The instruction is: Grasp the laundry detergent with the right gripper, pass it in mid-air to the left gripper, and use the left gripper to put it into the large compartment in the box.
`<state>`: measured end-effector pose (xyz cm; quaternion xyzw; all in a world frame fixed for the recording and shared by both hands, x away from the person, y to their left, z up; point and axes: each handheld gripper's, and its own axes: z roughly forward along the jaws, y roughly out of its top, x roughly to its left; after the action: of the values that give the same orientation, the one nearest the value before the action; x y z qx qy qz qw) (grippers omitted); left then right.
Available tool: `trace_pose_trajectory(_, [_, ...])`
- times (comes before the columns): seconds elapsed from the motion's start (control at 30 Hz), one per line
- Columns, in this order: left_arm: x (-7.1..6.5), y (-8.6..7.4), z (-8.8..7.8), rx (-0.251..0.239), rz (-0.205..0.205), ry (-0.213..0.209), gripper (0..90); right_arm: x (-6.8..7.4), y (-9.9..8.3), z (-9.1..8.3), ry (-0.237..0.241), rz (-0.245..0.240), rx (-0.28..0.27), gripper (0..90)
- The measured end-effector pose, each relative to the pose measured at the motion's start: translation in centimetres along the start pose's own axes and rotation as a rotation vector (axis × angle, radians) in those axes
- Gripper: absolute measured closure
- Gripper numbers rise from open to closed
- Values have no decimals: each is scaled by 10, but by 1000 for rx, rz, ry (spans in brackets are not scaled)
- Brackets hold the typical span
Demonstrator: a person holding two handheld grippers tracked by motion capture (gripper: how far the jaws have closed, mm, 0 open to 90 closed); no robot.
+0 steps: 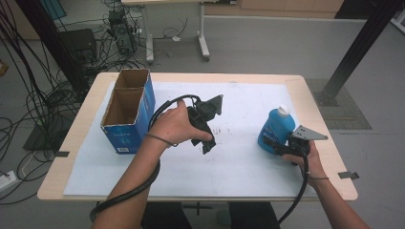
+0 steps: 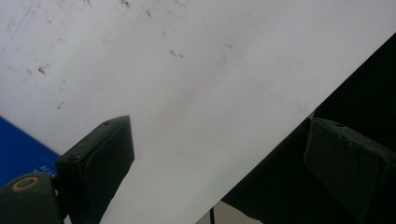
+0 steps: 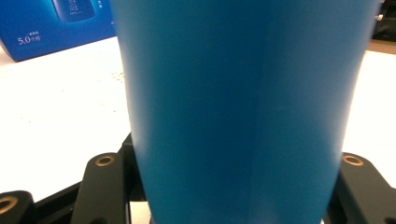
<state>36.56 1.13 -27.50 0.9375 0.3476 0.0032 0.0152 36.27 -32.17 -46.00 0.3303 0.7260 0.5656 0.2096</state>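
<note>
**Right gripper clamps the blue bottle, left gripper waits with jaws apart**

At the left part of the table stands the tall blue cardboard box point(image 1: 128, 112), open at the top and divided into two compartments, both of them looking empty from above. It stands close to the left edge of the white paper sheet point(image 1: 239, 167) that covers most of the light wooden table point(image 1: 71, 143).

Just to the right of the box, the person's left hand point(image 1: 174, 126) holds the left gripper point(image 1: 208, 148) above the middle of the sheet. The forearm comes in from the bottom and the gripper is tilted down toward the paper. In the left gripper view its two black jaws stand well apart with only paper between them, and a corner of the blue box shows at the lower left point(image 2: 18, 149).

Between the two hands the sheet is bare, with only small dark marks, so there is wide open room in the middle and toward the near edge.

At the right, the blue plastic bottle with the white cap point(image 1: 277, 128) stands upright on the sheet, near its right border and not far from the right edge of the table. The right hand point(image 1: 305, 160) holds the right gripper point(image 1: 279, 149) low and about level, and its jaws are clamped on the lower body of the bottle. In the right gripper view the smooth, matte blue bottle wall point(image 3: 243, 112) sits between both jaws.
</note>
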Motion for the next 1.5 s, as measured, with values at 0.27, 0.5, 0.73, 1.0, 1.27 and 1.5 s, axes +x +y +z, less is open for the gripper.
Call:
trace_pose_trajectory(0.27, [2,-2,-3,-14,20,-3,87,0,1,0,3,-7,5,409])
trace_pose_trajectory(0.5, [2,-7,-8,-29,51,-23,87,-2,2,0,16,-13,15,410])
trace_pose_trajectory(0.73, [1,-10,-18,-47,74,-8,86,-3,10,0,65,-12,25,410])
trace_pose_trajectory(1.0, [-1,-10,-30,-64,99,-4,87,2,36,-1,158,-31,21,411])
trace_pose_trajectory(1.27, [-2,-13,-46,-85,129,-15,87,12,61,-4,257,-40,20,412])
trace_pose_trajectory(1.5, [-2,-17,-63,-106,182,-35,87,27,86,-5,365,-71,44,413])
